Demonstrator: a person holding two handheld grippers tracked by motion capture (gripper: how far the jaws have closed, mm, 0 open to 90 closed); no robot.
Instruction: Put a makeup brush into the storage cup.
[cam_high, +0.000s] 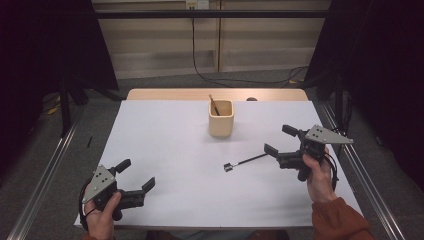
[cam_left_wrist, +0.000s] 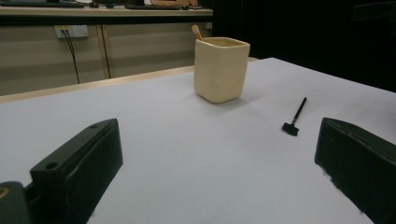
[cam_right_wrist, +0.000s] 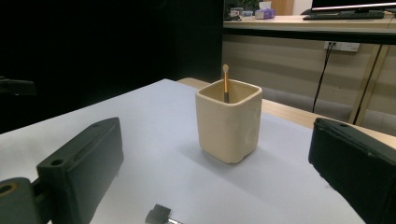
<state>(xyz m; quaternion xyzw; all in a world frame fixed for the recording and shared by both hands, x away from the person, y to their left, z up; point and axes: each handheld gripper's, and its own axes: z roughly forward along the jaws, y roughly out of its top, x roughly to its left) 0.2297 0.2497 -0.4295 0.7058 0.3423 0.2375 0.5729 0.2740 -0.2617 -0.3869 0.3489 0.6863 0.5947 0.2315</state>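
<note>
Brush (cam_high: 245, 161) flat on bench (cam_high: 165, 150), just ahead of right tongs (cam_high: 280, 140), jaws wide, empty. Left tongs (cam_high: 136, 174) wide too, well apart. Cup (cam_high: 220, 119) upright beyond, stick (cam_high: 214, 105) inside.

The right gripper (cam_right_wrist: 215, 177) has its two black jaws spread wide, one at each lower corner. Between them, further off on the white table sheet (cam_right_wrist: 154, 135), stands a cream square-sided ceramic cup (cam_right_wrist: 229, 122), upright. A thin wooden-handled stick with a rounded tip (cam_right_wrist: 225, 83) leans inside the cup and pokes above its rim. Near the bottom edge, between the jaws, lies the small dark head of a tool (cam_right_wrist: 158, 215), clear of both jaws.
</note>
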